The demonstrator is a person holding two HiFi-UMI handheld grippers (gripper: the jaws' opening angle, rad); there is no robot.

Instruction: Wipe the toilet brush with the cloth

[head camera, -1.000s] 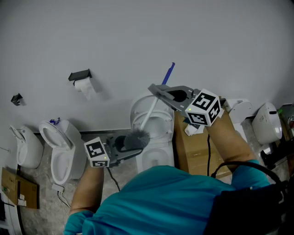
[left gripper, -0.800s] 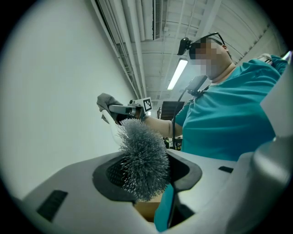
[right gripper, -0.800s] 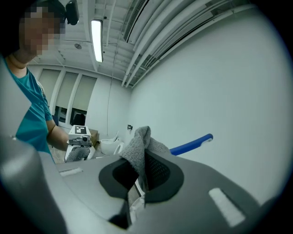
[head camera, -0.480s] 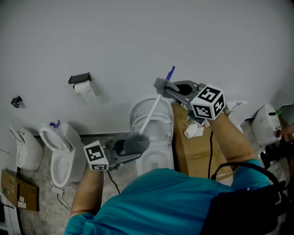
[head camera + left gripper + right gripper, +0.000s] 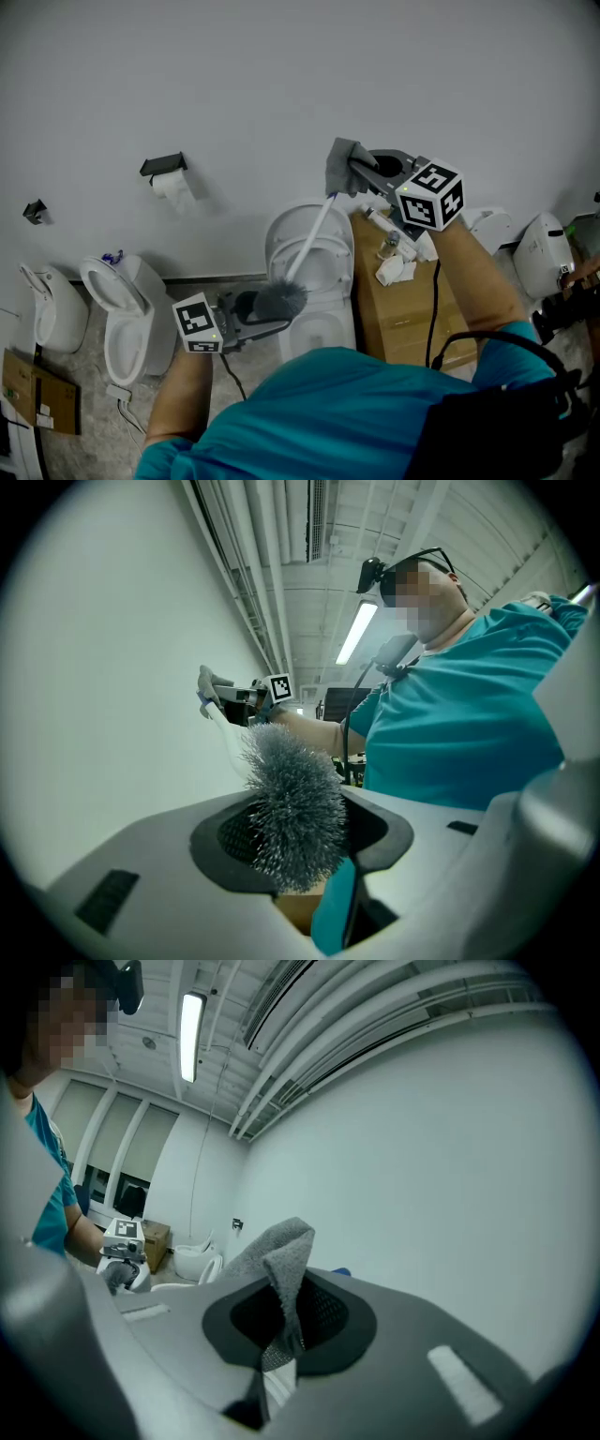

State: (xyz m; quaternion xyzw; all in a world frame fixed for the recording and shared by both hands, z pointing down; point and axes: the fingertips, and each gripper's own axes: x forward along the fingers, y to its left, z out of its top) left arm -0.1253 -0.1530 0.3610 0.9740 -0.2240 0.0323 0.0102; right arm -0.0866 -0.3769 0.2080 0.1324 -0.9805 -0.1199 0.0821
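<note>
Pale grey wall fills the upper half of the head view, and a white toilet stands against it at the middle. Left of that toilet a paper-roll holder hangs on the wall and a second toilet stands nearby. Just beside it on the right sits a cardboard box with white scraps on top. Over the toilet's bowl the toilet brush slants, bristle head low, white handle rising toward the wall. The left gripper has its jaws closed on the bristle head. The right gripper, above the toilet's tank, pinches a grey cloth folded around the top of the handle, and a black cable hangs across the box. The left gripper view shows grey bristles filling the gap between its jaws, with the person's teal shirt behind. The right gripper view shows the cloth standing up between its closed jaws, a strip of white handle beneath it.
</note>
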